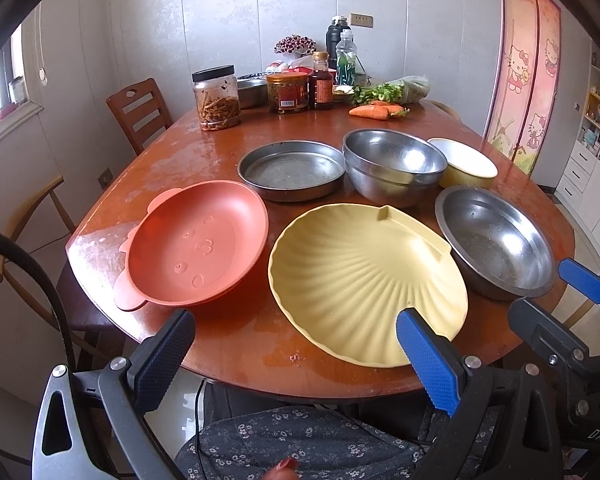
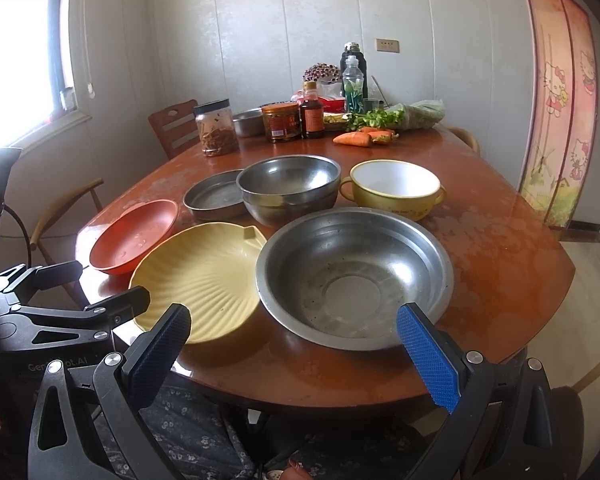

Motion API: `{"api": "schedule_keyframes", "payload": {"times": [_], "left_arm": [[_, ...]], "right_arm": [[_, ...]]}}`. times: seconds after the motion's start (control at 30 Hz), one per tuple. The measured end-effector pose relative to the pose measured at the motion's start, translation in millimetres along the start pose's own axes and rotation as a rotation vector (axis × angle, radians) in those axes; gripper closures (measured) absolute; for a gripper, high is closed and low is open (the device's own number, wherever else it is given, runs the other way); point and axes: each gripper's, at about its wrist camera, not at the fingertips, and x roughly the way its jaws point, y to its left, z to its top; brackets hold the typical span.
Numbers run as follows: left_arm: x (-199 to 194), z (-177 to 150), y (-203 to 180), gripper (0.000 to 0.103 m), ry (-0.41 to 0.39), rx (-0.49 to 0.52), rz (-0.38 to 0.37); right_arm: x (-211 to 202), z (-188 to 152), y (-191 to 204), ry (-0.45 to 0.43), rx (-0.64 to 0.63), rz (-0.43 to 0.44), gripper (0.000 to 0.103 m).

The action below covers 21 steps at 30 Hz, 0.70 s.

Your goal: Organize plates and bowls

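Both grippers, left gripper (image 1: 296,344) and right gripper (image 2: 294,340), hover wide open before the yellow shell plate (image 1: 364,280), whose slick rim could slip from a shallow pinch.

On my reddish-brown table (image 1: 228,344): an orange-red plate (image 1: 198,244) embossed with a face, a pale yellow plate (image 1: 360,280) ribbed like a shell, grey steel bowls (image 2: 354,276), and my blue-padded tongs (image 2: 294,350).

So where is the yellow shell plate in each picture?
Left wrist view: the yellow shell plate sits low and centre, just past the left tongs.
Right wrist view: the same plate is lower left.
Shared landmark: the big steel bowl right beside it, on its right.
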Motion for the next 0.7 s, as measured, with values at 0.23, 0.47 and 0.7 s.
{"api": "schedule_keyframes", "payload": {"times": [0.23,0.47,0.7], "left_arm": [[-0.6,-2.8,-0.3,0.002,0.0,0.005,-0.005],[0.6,-4.3,1.2,0.002,0.005,-0.001,-0.004],[3.3,-4.6,1.2,0.002,0.01,0.0,-0.011]], "right_arm": [[-0.1,-1.9,1.9,-0.001,-0.001,0.0,0.0],[0.8,-3.0,3.4,-0.002,-0.002,0.002,0.0],[2.4,-4.0,4.1,-0.001,0.002,0.012,0.0]]}}
